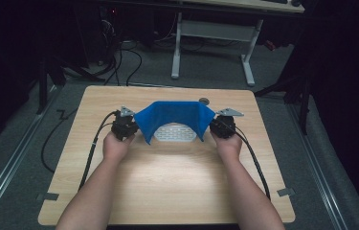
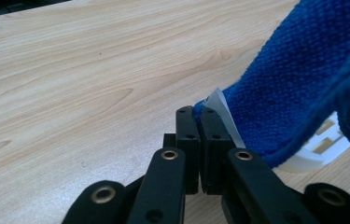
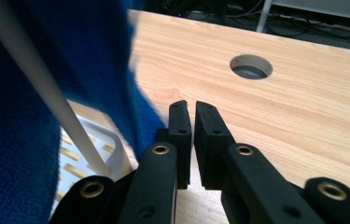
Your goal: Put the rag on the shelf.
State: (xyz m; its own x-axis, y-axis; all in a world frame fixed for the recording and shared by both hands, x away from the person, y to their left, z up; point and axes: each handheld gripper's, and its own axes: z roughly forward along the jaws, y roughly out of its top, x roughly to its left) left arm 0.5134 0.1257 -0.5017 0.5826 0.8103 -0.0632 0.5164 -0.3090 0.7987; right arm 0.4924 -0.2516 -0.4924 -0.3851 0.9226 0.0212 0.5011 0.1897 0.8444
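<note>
Two grippers hold a blue cloth [image 1: 174, 117] stretched between them above the middle of the desk [image 1: 167, 187] in the high view. Left gripper [image 1: 130, 125] sits at the cloth's left end, right gripper [image 1: 217, 125] at its right end, each in one of the person's hands, forearms entering from the bottom of the frame. Cloth sags in a U shape, draped over a white slotted tray [image 1: 174, 133] lying on the desk just under it.

Left gripper view: fingers [image 2: 189, 135] are pressed together, clamped on a corner of the blue cloth [image 2: 303, 84], with a white tag [image 2: 224, 109] sticking out at the pinch. Cloth fills the right side of the frame, white tray [image 2: 324, 144] peeks out below it at lower right, bare wood desk [image 2: 84, 93] on the left.

Right gripper view: fingers [image 3: 182, 135] stand nearly together with a thin gap at the tips; the blue cloth [image 3: 46, 93] hangs just left of them, and I cannot tell if any cloth is pinched between them. White tray [image 3: 95, 140] shows at lower left under the cloth, with a white strip running diagonally across the cloth. Round hole [image 3: 251, 66] in the desk [image 3: 303, 107] sits at upper right.
</note>
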